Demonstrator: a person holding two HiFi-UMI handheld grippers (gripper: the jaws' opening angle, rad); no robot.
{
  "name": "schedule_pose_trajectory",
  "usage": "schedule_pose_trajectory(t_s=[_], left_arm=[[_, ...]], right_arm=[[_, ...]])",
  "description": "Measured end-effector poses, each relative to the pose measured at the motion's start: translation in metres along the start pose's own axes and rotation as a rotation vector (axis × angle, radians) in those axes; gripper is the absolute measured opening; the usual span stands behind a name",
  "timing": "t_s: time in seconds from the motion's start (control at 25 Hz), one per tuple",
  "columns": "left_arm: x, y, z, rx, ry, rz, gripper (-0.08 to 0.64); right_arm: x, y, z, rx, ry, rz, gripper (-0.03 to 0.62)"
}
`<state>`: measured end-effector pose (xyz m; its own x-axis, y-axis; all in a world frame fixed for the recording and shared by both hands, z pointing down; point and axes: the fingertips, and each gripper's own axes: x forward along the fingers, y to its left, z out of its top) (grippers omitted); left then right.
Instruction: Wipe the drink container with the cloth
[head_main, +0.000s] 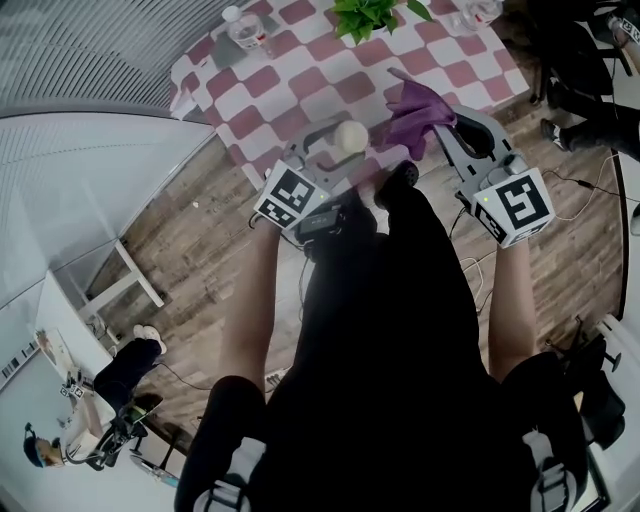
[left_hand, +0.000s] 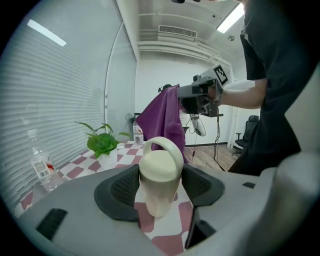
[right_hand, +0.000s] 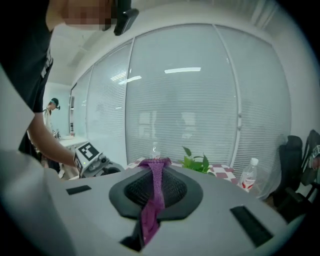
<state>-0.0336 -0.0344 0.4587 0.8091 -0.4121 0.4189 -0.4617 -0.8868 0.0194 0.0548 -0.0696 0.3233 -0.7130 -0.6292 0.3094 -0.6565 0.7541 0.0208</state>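
Observation:
A cream drink container (left_hand: 159, 176) with a loop handle stands upright between the dark pads of my left gripper (left_hand: 161, 192), which is shut on it. In the head view the container (head_main: 351, 135) is held above the near edge of the checkered table (head_main: 300, 85). My right gripper (head_main: 445, 128) is to its right, shut on a purple cloth (head_main: 415, 108) that hangs from its jaws. The right gripper view shows the cloth (right_hand: 155, 192) pinched in a narrow strip between the pads. From the left gripper view the cloth (left_hand: 162, 120) hangs just behind the container, apart from it.
On the red-and-white table stand a potted plant (head_main: 365, 15) and a water bottle (head_main: 245, 30) at the far side. The floor below is wood (head_main: 190, 230). A person sits at the lower left (head_main: 120, 375). An office chair (head_main: 575, 70) stands at the right.

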Motion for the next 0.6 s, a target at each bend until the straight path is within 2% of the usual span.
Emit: schedule_pose_trajectory(t_s=[0.24, 0.6], left_arm=[[0.011, 0.001, 0.006, 0.001, -0.005, 0.005, 0.284], [0.021, 0.006, 0.008, -0.023, 0.005, 0.036, 0.284]], right_arm=[[-0.03, -0.016, 0.025, 0.029, -0.066, -0.096, 0.033], [-0.065, -0.019, 0.026, 0.059, -0.092, -0.164, 0.034]])
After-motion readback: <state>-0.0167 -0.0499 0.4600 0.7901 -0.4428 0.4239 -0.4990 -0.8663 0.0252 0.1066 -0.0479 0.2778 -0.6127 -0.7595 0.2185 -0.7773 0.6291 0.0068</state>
